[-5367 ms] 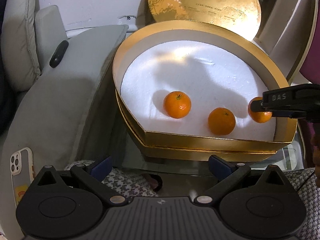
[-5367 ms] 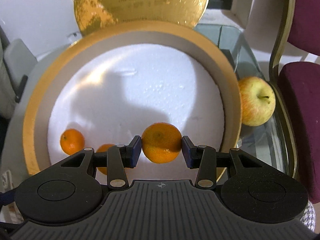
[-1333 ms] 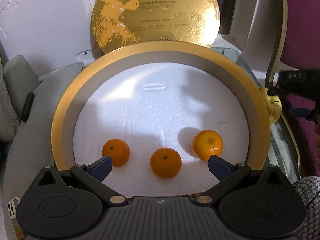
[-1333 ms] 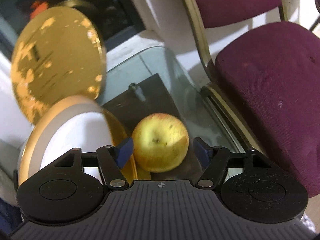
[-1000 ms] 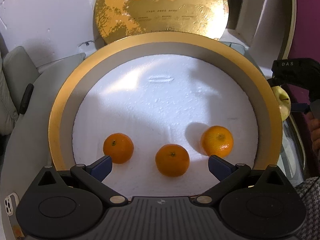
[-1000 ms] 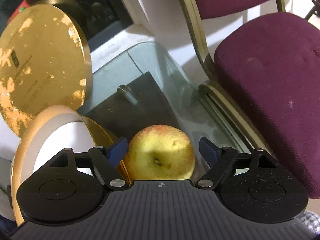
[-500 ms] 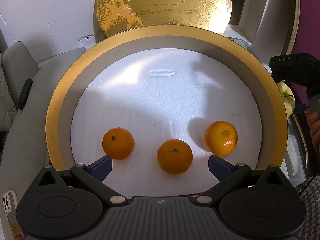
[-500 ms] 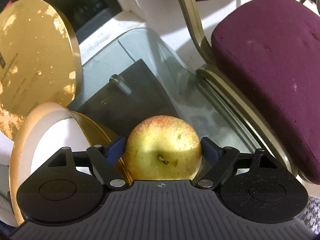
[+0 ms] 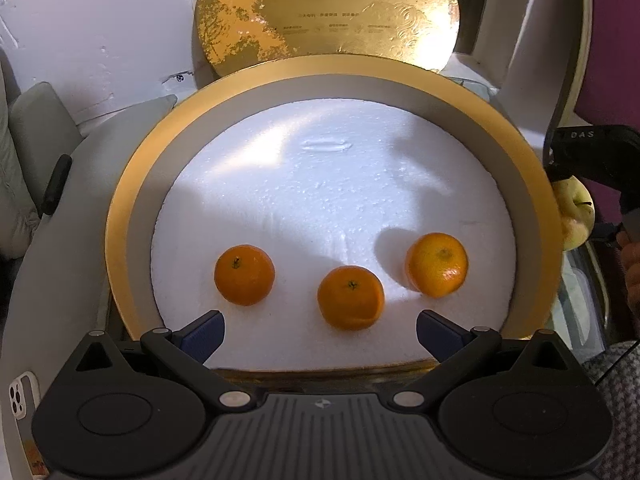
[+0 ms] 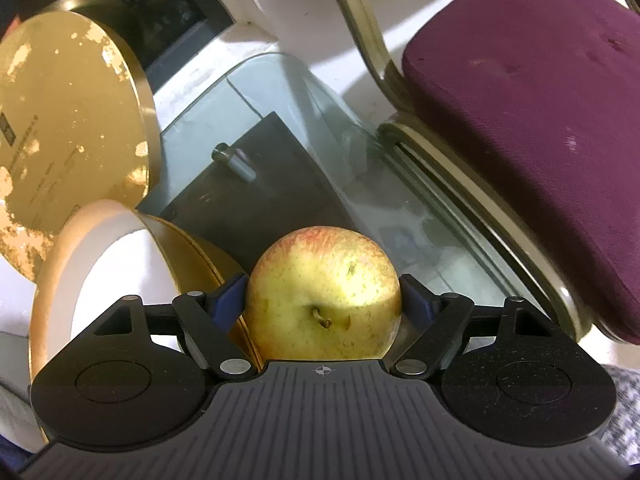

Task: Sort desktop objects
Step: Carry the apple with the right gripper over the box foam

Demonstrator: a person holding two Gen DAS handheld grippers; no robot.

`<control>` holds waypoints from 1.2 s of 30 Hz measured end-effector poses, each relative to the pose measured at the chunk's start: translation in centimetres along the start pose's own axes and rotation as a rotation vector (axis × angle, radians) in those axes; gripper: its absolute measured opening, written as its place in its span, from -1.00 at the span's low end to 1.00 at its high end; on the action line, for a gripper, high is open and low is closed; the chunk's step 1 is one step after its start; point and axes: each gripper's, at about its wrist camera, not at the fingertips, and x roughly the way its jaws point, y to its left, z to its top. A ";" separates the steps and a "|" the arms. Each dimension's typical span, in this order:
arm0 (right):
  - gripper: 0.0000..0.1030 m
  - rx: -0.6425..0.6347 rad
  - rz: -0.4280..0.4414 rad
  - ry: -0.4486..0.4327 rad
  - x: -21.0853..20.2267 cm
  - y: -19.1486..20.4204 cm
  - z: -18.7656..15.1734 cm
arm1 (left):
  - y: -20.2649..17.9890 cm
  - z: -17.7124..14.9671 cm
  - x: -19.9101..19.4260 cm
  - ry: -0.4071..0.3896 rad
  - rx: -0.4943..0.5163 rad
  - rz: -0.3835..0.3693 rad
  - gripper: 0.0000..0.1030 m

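Right gripper (image 10: 322, 300): jaws closing on the apple (image 10: 324, 294); both pads touch its sides.
Apple: on the glass tabletop (image 10: 276, 92), just beside the round gold box's (image 9: 532, 184) outer right wall, stem towards the camera.
Left gripper (image 9: 319, 330): released, jaws wide, nothing between them; it hovers over the box's near rim.
Oranges: left orange (image 9: 244, 275), middle orange (image 9: 351, 297) and right orange (image 9: 437, 265) in a row on the white foam, along the near edge.
Open room: the centre and far half of the foam are bare.
Box lid (image 9: 328, 12): propped upright behind the far rim.
Right table edge: a maroon chair (image 10: 532, 92) stands close alongside.
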 end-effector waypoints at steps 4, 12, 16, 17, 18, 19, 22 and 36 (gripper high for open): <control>0.57 -0.011 0.003 -0.025 -2.5 -0.4 -0.5 | 0.5 -0.5 -1.2 -0.011 -0.007 -0.011 0.99; 0.58 -0.127 0.040 -0.089 -9.0 2.8 -1.8 | 3.9 -0.5 -4.8 -0.046 -0.043 0.041 0.99; 0.58 -0.199 0.080 -0.088 -10.5 6.0 -3.0 | 5.8 0.0 -6.0 -0.058 -0.069 0.064 0.99; 0.58 -0.217 0.092 -0.079 -10.5 6.8 -3.3 | 6.2 0.1 -6.2 -0.060 -0.077 0.072 0.99; 0.58 -0.233 0.104 -0.069 -10.5 7.7 -3.6 | 6.7 0.2 -6.3 -0.061 -0.086 0.077 0.99; 0.58 -0.252 0.112 -0.062 -10.5 8.5 -3.9 | 7.1 0.3 -6.4 -0.060 -0.095 0.081 0.99; 0.58 -0.309 0.127 -0.045 -10.2 10.9 -5.0 | 8.3 0.5 -6.4 -0.051 -0.118 0.090 0.99; 0.58 -0.500 0.119 0.050 -5.7 17.9 -7.9 | 9.7 2.0 -5.1 -0.022 -0.111 0.083 0.99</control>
